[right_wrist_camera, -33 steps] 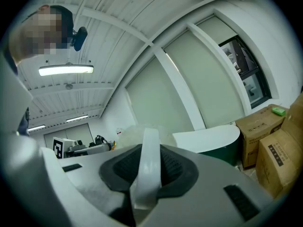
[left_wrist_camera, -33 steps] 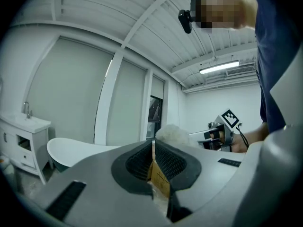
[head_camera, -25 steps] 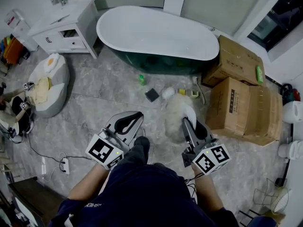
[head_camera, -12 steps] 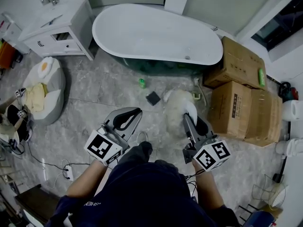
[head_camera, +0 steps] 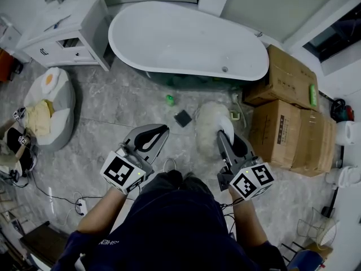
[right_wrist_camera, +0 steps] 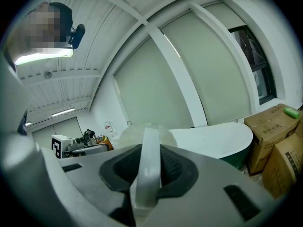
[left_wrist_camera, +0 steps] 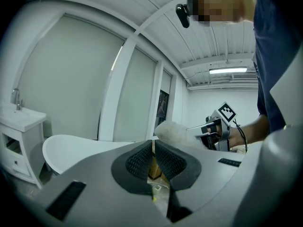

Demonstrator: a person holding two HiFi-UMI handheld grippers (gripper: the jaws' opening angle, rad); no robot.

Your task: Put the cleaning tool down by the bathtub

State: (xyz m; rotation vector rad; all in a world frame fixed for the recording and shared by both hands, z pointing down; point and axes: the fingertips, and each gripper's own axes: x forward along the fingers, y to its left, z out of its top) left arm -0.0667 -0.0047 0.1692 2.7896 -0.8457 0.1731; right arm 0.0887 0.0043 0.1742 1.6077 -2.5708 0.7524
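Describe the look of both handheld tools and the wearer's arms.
Both the left tool and the right tool are grey wedge-shaped bodies with black textured pads, each carrying a white cube with black square markers. The person wears a dark navy short-sleeved top.

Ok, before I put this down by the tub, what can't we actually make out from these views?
- Floor under the cleaning tool: head view, its fluffy head covers it.
- Small green item near the bathtub: head view, too small to identify.
- Tool's fluffy head: right gripper view, mostly behind its white handle and the right gripper.
- Floor beside the bathtub: left gripper view, mostly blocked by the left gripper.
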